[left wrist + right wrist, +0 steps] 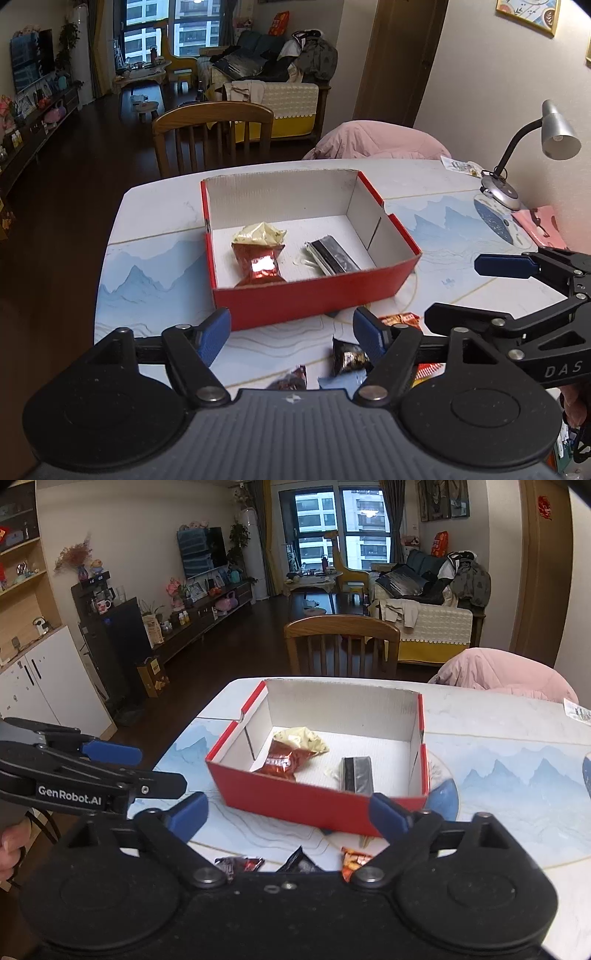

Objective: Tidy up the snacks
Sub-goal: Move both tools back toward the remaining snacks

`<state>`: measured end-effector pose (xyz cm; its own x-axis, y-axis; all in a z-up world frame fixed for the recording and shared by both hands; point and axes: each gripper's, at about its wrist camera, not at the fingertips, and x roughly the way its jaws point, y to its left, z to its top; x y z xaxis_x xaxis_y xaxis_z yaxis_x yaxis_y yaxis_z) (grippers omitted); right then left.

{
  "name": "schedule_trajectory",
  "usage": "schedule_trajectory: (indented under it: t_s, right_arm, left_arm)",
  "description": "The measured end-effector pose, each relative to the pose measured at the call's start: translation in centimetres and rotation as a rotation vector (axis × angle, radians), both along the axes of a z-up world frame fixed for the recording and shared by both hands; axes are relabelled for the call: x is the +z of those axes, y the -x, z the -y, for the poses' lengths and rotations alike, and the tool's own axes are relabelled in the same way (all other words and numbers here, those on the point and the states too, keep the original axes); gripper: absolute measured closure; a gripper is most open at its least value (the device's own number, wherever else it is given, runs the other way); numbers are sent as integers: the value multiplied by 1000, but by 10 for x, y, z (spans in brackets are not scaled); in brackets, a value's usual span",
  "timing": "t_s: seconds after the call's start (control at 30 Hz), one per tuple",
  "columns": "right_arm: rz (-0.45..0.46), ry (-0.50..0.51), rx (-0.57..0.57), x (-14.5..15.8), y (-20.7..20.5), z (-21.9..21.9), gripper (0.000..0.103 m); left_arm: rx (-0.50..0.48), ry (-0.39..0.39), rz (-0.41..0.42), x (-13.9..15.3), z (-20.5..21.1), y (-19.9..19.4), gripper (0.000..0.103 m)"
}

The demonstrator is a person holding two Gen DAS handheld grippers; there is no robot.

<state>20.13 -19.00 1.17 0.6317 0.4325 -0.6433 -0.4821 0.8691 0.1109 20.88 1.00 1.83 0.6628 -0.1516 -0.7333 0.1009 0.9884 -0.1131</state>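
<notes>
Your left gripper hangs low over the table with its blue fingers spread wide and nothing between them, and your right gripper hovers the same way, jaws wide apart and empty (in the left wrist view it reaches in from 3 o'clock). Just under the left gripper, at about 6 o'clock, loose snacks lie on the tabletop: a dark wrapped snack beside the right finger, a dark red packet at the camera's edge, and an orange-red packet partly hidden behind the finger. Beyond them, toward 12 o'clock, the red box stands open with its near wall just past your fingertips. Inside it, a shiny red packet rests at the left near the front wall, a pale yellow packet touches it from behind, and a black-and-silver bar lies apart to the right. Farther off, a desk lamp stands on the table at 2 o'clock, a wooden chair faces the far edge at 11 o'clock, and something pink lies heaped at 1 o'clock.
</notes>
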Motion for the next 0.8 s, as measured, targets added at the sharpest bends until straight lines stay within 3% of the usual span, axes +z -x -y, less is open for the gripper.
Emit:
schedule_trajectory:
  t_s: [0.2,0.53,0.8]
  right_arm:
    - [8,-12,-17,-10,19,9,0]
    - [-35,-52,-53,-37,33,26,0]
    - [-102,-5,-87,-67,24,38,0]
  left_arm:
    - [4,2,-2,-11,-3,21,27]
    - [41,50,-23,-33,-11,39,22]
    - [44,60,-89,-66,-5,35,21]
